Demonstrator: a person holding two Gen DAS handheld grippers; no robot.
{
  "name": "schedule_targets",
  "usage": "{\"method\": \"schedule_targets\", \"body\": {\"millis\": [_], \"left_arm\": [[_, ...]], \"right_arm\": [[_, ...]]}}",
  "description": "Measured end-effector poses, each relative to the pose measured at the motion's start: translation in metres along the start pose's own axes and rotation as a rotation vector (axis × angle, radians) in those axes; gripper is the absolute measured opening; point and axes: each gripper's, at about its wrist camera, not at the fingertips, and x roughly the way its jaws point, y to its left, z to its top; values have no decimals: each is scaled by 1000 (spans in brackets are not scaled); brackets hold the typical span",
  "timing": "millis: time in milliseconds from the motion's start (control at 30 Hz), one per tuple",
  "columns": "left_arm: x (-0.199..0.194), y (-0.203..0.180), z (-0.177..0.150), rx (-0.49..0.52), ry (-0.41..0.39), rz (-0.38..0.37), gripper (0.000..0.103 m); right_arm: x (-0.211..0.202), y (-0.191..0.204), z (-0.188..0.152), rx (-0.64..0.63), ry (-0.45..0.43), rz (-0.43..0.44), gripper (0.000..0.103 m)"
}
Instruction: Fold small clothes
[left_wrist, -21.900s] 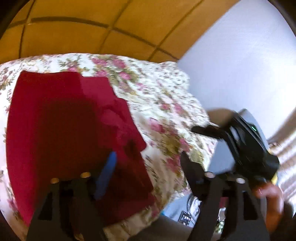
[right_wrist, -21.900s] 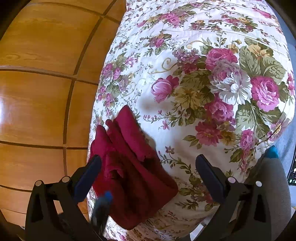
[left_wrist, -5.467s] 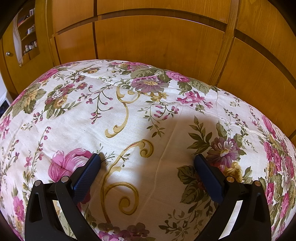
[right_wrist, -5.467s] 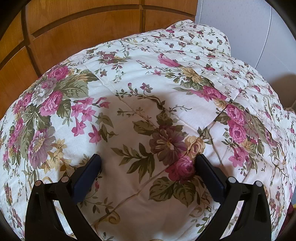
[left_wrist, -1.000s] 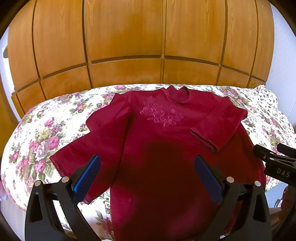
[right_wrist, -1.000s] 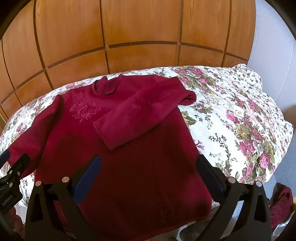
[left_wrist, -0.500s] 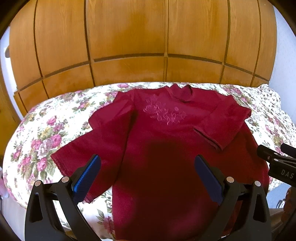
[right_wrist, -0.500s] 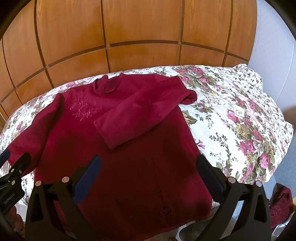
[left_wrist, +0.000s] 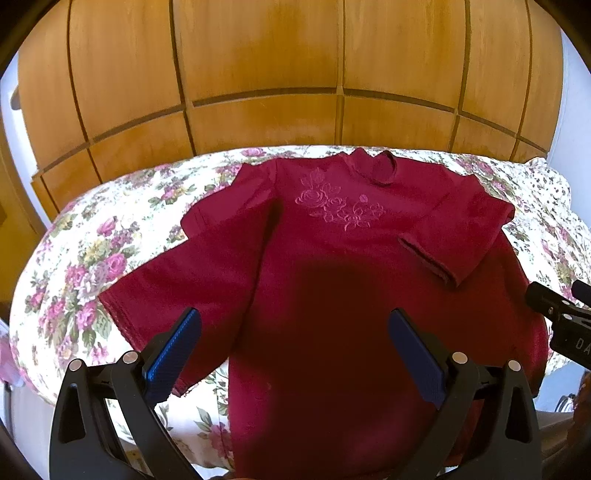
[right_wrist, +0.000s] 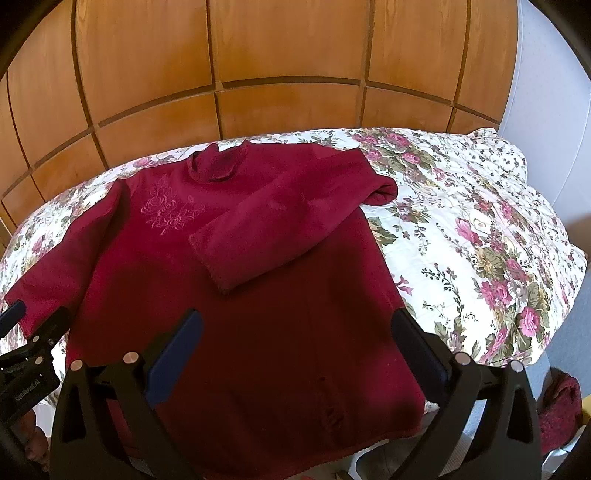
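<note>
A dark red long-sleeved sweater (left_wrist: 332, 280) with pink embroidered roses lies face up on the floral bedspread (left_wrist: 110, 243). It also shows in the right wrist view (right_wrist: 258, 295). Its right-hand sleeve (right_wrist: 280, 218) is folded across the chest; the other sleeve (left_wrist: 177, 273) lies spread out to the left. My left gripper (left_wrist: 291, 332) is open and empty, held above the sweater's lower half. My right gripper (right_wrist: 295, 332) is open and empty above the hem area. Each gripper's body shows at the edge of the other's view.
A wooden panelled wall (left_wrist: 295, 74) stands behind the bed. A grey-white wall (right_wrist: 546, 110) is at the right. A folded dark red cloth (right_wrist: 559, 406) lies low at the right, off the bed's front edge. Bare bedspread (right_wrist: 480, 240) extends right of the sweater.
Both views have shifted only slightly over the last second; the sweater has not moved. Both grippers have stayed open and empty.
</note>
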Motion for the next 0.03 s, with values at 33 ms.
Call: {"method": "schedule_targets", "body": {"millis": [33], "left_arm": [[-1, -1, 0, 6, -7, 2, 100]], "right_arm": [[0, 0, 0, -1, 0, -1, 101]]}}
